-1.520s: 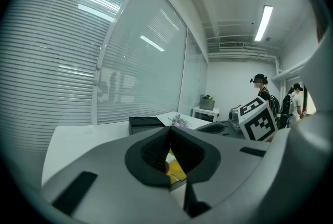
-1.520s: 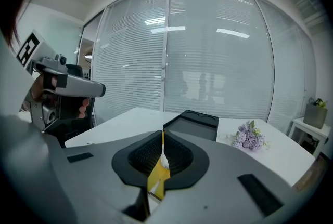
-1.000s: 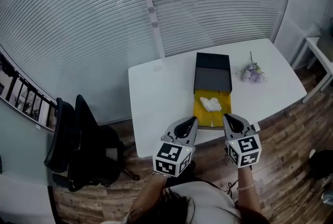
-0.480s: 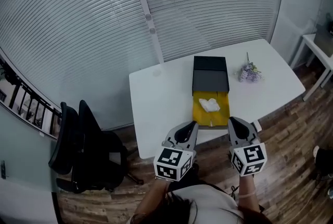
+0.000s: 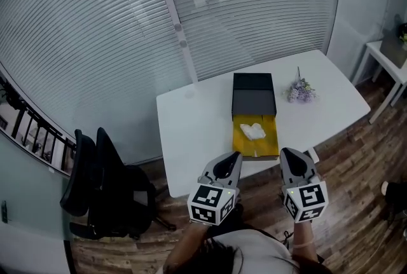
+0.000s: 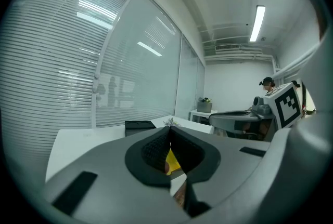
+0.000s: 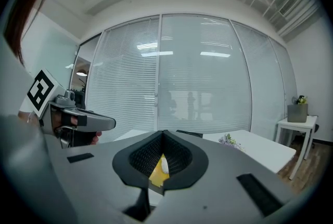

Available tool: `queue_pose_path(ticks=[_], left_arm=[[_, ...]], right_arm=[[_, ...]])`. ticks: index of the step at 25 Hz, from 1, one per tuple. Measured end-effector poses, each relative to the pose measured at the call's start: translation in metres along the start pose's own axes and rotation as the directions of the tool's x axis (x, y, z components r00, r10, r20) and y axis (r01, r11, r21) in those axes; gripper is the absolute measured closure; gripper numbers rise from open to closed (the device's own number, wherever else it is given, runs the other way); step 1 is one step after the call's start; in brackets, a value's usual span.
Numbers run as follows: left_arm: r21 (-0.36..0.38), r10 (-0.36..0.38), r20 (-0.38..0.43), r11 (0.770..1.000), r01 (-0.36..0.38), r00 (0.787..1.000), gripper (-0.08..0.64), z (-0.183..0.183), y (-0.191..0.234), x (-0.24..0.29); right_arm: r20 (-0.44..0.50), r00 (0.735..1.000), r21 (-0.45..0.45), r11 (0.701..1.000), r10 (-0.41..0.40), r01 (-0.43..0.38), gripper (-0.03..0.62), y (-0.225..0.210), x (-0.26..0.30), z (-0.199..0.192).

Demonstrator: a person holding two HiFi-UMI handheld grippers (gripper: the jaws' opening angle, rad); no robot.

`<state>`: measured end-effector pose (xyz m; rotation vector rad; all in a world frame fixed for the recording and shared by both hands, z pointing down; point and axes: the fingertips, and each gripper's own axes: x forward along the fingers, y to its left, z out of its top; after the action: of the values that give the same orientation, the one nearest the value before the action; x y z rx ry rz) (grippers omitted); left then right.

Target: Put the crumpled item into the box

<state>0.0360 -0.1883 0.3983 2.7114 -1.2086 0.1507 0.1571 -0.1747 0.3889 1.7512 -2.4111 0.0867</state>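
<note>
A white crumpled item [image 5: 252,131] lies inside the yellow open box [image 5: 269,141] at the near edge of the white table [image 5: 191,120]. The box's black lid part [image 5: 253,93] sits just behind it. My left gripper [image 5: 233,156] and right gripper [image 5: 290,153] hover side by side off the table's front edge, short of the box, both shut and empty. Through the left gripper's [image 6: 170,132] jaw hollow a patch of yellow box [image 6: 173,159] shows. Through the right gripper's [image 7: 163,134] hollow I see the yellow box [image 7: 154,174] and a bit of the crumpled item [image 7: 164,165].
A small bunch of purple flowers [image 5: 299,91] lies right of the lid. A black office chair [image 5: 95,184] stands left of the table on the wood floor. A small white side table [image 5: 381,56] is at far right. Glass walls with blinds stand behind.
Both grippers have drawn back a little from the table edge, and the view has pulled away. The crumpled item stays in the yellow box.
</note>
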Motion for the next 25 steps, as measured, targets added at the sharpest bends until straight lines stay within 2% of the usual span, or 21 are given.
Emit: queue_pose_path(ticks=[25], left_arm=[[0.018, -0.022, -0.037, 1.000, 0.023, 0.999, 0.541, -0.004, -0.002, 0.013]], right_arm=[[-0.005, 1.000, 0.013, 1.000, -0.018, 0.018, 0.566, -0.006, -0.001, 0.005]])
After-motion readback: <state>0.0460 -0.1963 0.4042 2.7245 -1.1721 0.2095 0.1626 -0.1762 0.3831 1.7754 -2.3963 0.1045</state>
